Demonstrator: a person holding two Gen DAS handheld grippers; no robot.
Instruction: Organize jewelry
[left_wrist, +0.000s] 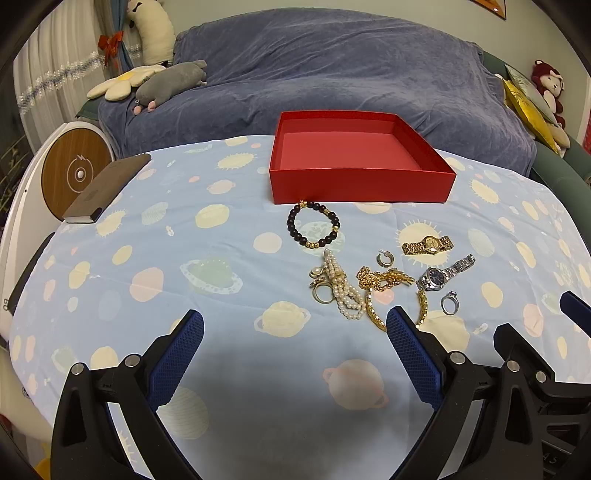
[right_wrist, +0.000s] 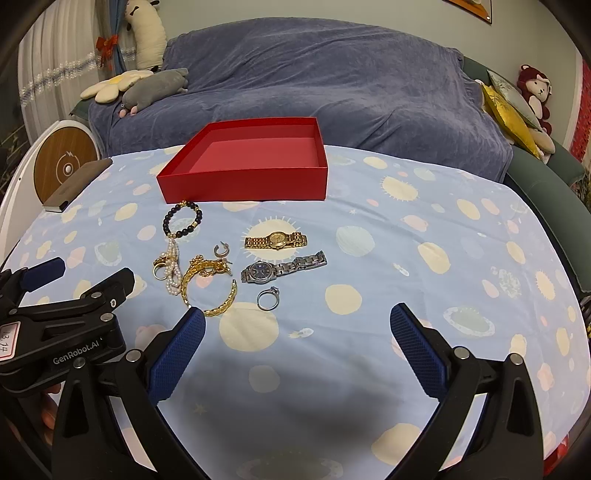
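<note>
1. Both my jaws stand wide open and hold nothing. My left gripper (left_wrist: 295, 328) and right gripper (right_wrist: 297, 325) hang side by side over the near edge of the desk (left_wrist: 110, 258), tilted down toward the jewelry.
2. The red box (right_wrist: 243, 184) sits empty at the far side, open top up, so I judge it is where the pieces go.
3. The jewelry lies loose between me and the box: a bead bracelet (right_wrist: 181, 218) nearest it, just short of its front wall.
4. The pearls (right_wrist: 173, 269) and gold chain (right_wrist: 210, 286) overlap in a tangle, so they probably need separating.
5. The gold watch (right_wrist: 276, 240), steel watch (right_wrist: 282, 268), silver ring (right_wrist: 268, 297) and earring (right_wrist: 221, 250) lie apart, easy single picks.
6. Nothing is sorted yet.
</note>
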